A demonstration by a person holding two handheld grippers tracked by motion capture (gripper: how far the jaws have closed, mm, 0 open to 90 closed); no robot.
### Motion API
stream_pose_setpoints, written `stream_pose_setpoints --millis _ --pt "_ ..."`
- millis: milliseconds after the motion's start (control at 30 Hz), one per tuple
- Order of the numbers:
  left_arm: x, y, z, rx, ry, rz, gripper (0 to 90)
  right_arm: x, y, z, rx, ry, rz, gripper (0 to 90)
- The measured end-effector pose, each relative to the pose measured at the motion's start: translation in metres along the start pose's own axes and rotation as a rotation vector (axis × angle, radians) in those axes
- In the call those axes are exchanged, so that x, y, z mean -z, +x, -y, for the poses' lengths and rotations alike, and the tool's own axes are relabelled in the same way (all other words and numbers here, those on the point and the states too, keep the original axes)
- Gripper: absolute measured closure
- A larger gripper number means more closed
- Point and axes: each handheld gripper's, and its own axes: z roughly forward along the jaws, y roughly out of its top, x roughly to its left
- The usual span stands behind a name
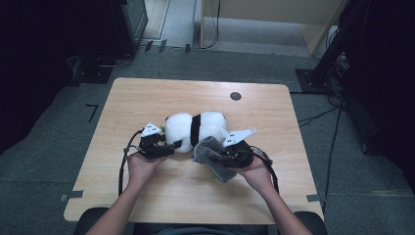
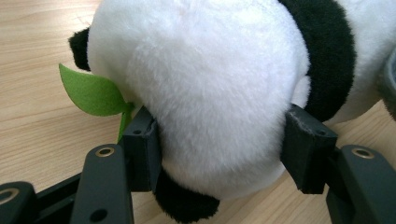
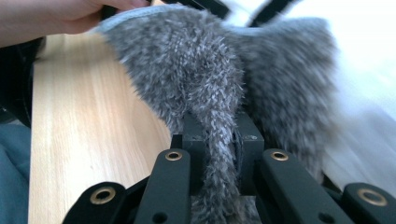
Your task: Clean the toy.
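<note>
Panda plush (image 1: 195, 129) lies on its side near the middle of the wooden table (image 1: 147, 98), and the left gripper (image 1: 169, 147) clamps its round white end between half-spread jaws — in the left gripper view the pads sink into the pile on both flanks. The right gripper (image 1: 222, 156) has its jaws pressed together on a fold of grey furry cloth (image 1: 211, 156), which bunches between the pads and flares above them against the toy's other end. The work in hand looks like drawing that cloth over or along the plush, and it should go best if the left grip simply holds the body steady while the right hand pulls evenly, keeping the pinch deep enough that the shaggy fibres do not slip free. Too hard a tug would likely roll the soft body out of its clamp. The toy is plump and short-napped, white with a black band around the middle and black limbs, with a flat green felt leaf (image 2: 91, 91) beside the left jaw; the cloth is long-haired, limp and mottled grey, against smooth pale wood grain.
</note>
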Motion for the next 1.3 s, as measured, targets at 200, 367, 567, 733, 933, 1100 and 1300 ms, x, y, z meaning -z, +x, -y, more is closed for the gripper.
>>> stream_pose_setpoints --millis 200,367,567,733,933,1100,1300 --pt "0.000 -0.001 0.000 0.003 0.000 0.000 38.4 -0.024 0.008 -0.017 0.032 0.016 -0.039 79.8" --pt "0.000 -0.001 0.000 0.005 -0.001 -0.003 38.5 -0.048 0.015 -0.031 0.073 0.052 -0.059 79.8" --pt "0.001 -0.002 -0.001 0.002 0.000 -0.004 38.8 -0.068 0.012 -0.038 0.074 0.079 -0.041 79.7" --pt "0.001 -0.004 0.000 -0.003 0.003 -0.009 39.1 -0.073 0.005 -0.035 0.064 0.089 0.013 79.6" --pt "0.000 -0.005 0.001 -0.010 0.010 -0.010 39.2 -0.062 -0.003 -0.024 0.044 0.073 0.031 79.6" --pt "-0.001 -0.005 0.000 -0.013 0.013 -0.009 39.4 -0.049 -0.008 -0.015 0.022 0.066 0.038 79.6" --pt "-0.001 -0.003 0.000 -0.008 0.011 -0.006 40.0 -0.034 -0.014 -0.006 0.002 0.078 0.051 79.4"
